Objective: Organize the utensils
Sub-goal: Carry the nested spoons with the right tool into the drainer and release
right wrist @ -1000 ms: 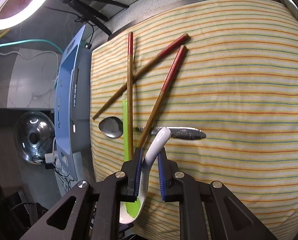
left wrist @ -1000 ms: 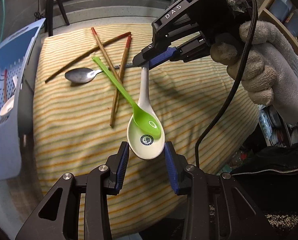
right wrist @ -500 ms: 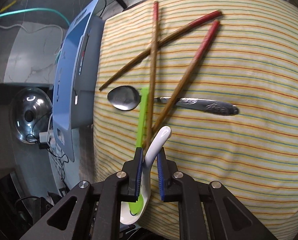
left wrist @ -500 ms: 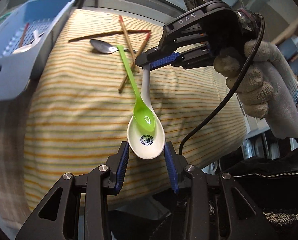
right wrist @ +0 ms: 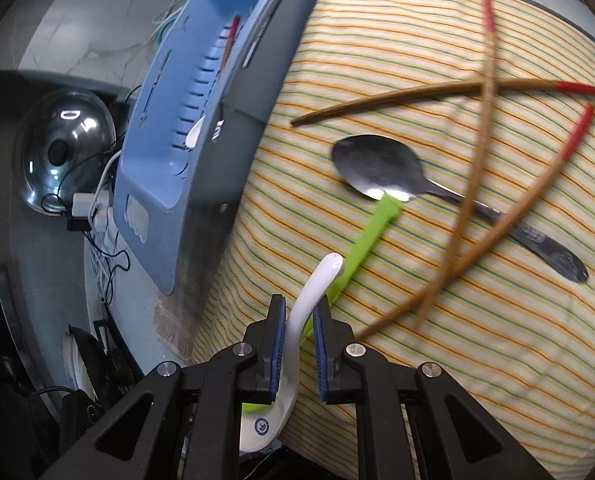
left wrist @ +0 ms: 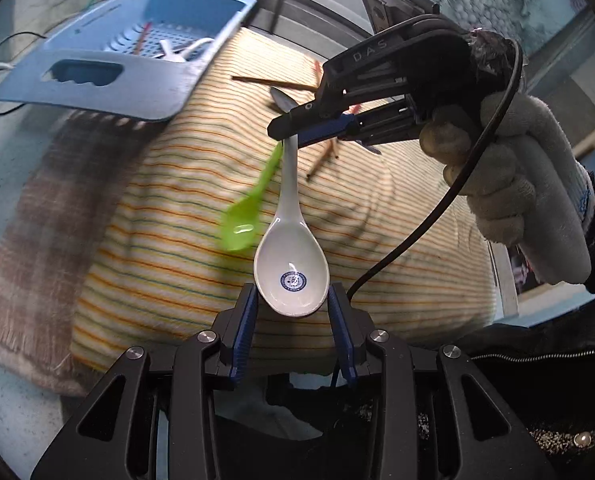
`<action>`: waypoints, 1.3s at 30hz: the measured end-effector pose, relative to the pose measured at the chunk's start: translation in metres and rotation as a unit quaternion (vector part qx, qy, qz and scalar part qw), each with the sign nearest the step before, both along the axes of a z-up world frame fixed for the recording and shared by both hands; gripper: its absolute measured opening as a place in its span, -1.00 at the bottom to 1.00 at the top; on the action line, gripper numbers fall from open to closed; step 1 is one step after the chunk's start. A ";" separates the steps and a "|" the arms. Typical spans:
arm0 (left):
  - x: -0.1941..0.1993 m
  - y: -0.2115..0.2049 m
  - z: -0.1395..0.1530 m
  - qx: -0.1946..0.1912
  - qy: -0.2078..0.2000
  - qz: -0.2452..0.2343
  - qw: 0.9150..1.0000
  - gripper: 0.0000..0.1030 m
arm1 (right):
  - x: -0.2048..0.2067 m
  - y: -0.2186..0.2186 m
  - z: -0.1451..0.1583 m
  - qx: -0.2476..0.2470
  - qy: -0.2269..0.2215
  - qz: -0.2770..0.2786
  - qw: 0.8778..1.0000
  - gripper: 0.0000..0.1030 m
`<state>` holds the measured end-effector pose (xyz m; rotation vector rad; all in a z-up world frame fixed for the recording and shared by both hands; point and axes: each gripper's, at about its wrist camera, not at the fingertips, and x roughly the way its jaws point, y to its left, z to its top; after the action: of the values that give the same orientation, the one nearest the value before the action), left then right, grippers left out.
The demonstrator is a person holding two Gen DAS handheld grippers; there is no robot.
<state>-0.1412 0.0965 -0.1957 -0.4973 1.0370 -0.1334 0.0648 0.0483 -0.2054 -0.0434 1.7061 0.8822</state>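
Together, both grippers [left wrist: 292,307] [right wrist: 298,342] clamp the white spoon [left wrist: 292,258], bowl and handle.

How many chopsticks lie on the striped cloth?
3: two chopsticks cross, the third lies over the metal spoon. The basket may hide more.
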 end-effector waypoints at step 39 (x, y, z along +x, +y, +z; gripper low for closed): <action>0.116 0.130 0.047 0.136 -0.064 0.020 0.988 -0.33 | 0.103 0.161 0.080 0.103 -0.090 -0.012 0.991 -0.78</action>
<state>-0.0252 0.2267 -0.1487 -0.2576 0.9017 0.0114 0.1681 0.2093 -0.1250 0.0361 1.4389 1.0014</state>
